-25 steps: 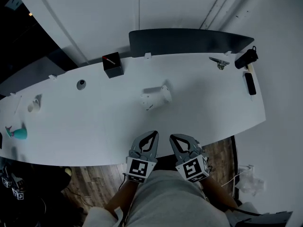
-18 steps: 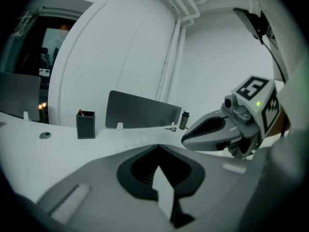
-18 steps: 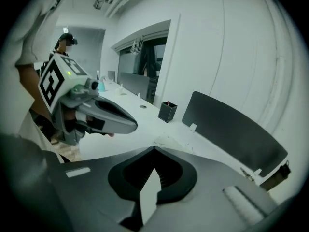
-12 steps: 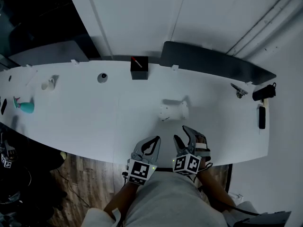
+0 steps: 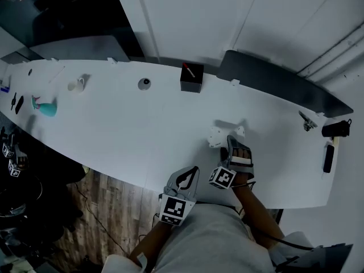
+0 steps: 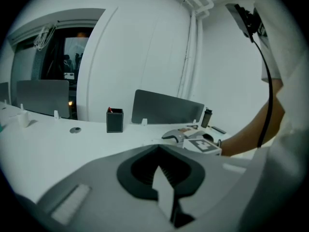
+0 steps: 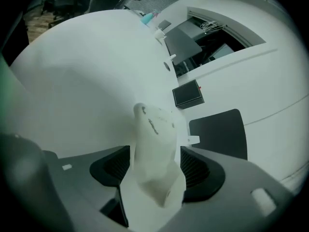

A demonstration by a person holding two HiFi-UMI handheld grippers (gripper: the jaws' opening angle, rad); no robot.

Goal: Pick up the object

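The right hand-held gripper [image 5: 234, 143] is seen stretched out over the white surface [image 5: 131, 124], and its jaws stand apart with the white plastic object [image 7: 153, 134] set squarely between them. The pads are placed close along both flanks of the object, but a firm clamp cannot be confirmed; no squeeze is shown, and the object appears to lie on the surface, not lifted. The left hand-held gripper [image 5: 194, 170] is held back near the person's body at the near edge, jaws brought together on nothing, and no part in the pick is being played by it.

So the step in hand is judged to be the closing of the jaws, with the lift not yet begun.

Now the risks. The object is lumpy and tapered, narrower towards the far end, so an uneven bite may be taken: if the pads are closed on the sloping sides, the piece could be squeezed forward and shot out along the smooth surface. A grip taken well off the object's middle could let it pivot and droop once raised. If the gripper is pushed further in before closing, the object may simply be shoved ahead, towards the black pen holder [image 5: 191, 77] standing well beyond. Dim light is also noted, so the edges of white on white are poorly told apart.
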